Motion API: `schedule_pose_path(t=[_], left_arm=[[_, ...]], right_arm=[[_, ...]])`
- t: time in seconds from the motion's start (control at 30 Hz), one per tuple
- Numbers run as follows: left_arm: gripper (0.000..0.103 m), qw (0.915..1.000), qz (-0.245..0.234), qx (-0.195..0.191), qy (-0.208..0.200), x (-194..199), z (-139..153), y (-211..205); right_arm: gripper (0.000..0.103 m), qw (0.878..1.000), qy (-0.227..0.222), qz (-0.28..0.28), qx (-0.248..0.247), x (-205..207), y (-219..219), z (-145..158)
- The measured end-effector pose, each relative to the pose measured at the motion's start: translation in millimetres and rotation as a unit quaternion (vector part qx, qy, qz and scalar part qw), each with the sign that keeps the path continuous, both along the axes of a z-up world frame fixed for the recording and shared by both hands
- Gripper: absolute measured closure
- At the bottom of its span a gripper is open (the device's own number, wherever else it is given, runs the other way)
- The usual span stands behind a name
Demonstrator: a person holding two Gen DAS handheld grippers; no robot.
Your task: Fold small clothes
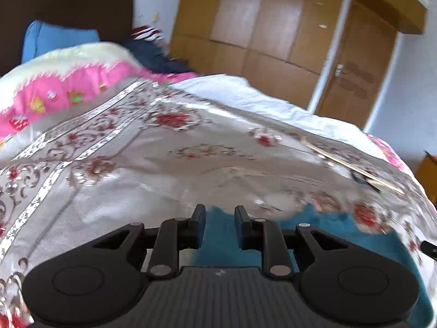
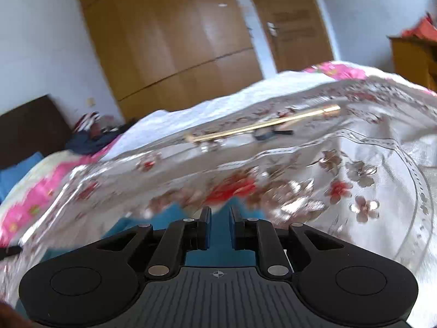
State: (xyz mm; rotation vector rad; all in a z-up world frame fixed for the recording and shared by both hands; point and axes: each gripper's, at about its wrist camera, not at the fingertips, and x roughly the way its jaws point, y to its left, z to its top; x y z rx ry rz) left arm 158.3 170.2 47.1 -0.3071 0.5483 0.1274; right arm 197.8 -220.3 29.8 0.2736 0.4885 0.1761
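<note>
— Soft blue-green cloth garment [image 1: 341, 227]: down low on the shiny flowered bed cover [image 1: 153, 164], right under both tongs.
— Held?
— No. Left gripper [image 1: 220, 225] a little open, nothing pinched. Right gripper [image 2: 220, 228] narrow, also empty, above the same cloth [image 2: 166, 213].
— Why lying flat?
— Probably easier to fold that way.
— Any words to read?
— None. Too blurry.

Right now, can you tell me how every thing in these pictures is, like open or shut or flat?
Left gripper: jaws apart, nothing pinched.
Right gripper: jaws slightly apart, nothing pinched.
Teal cloth: lying flat on the bed, under both grippers.
Flowery bedspread: spread out, a bit wrinkled.
Wooden stick: lying flat on the bedspread.
Wardrobe doors: shut.
Room door: shut.
Pink quilt: bunched up.
</note>
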Motion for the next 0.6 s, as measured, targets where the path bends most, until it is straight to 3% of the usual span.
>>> schedule_pose_path(t=[0.1,0.17,0.23,0.3,0.37,0.43,0.5,0.6], left_arm=[[0.064,0.9991,-0.029,0.022,0.019,-7,-16,-28],[0.064,0.9972,-0.032,0.044,0.052,-4,-37,-40],[0.061,0.9942,-0.034,0.090,0.048,-6,-48,-51],[0.060,0.9911,-0.038,0.118,0.047,-7,-49,-58],[0.058,0.9907,-0.033,0.120,0.056,-5,-46,-58],[0.058,0.9921,-0.023,0.107,0.061,-4,-40,-56],[0.058,0.9911,-0.017,0.115,0.065,-6,-36,-60],[0.055,0.9903,-0.003,0.117,0.074,-7,-39,-63]], right_arm=[[0.086,1.000,0.015,0.022,-0.003,-16,10,-17],[0.089,0.999,0.049,0.005,-0.005,-14,8,-38],[0.097,0.997,0.079,-0.005,0.006,-6,1,-58],[0.097,0.997,0.078,-0.003,0.023,-4,-4,-61],[0.092,0.997,0.074,-0.005,0.035,-5,-6,-54],[0.084,0.998,0.043,-0.007,0.049,-14,-12,-45],[0.084,0.999,0.027,-0.014,0.027,-15,-17,-42],[0.092,0.996,0.068,-0.031,0.048,-6,-34,-61]])
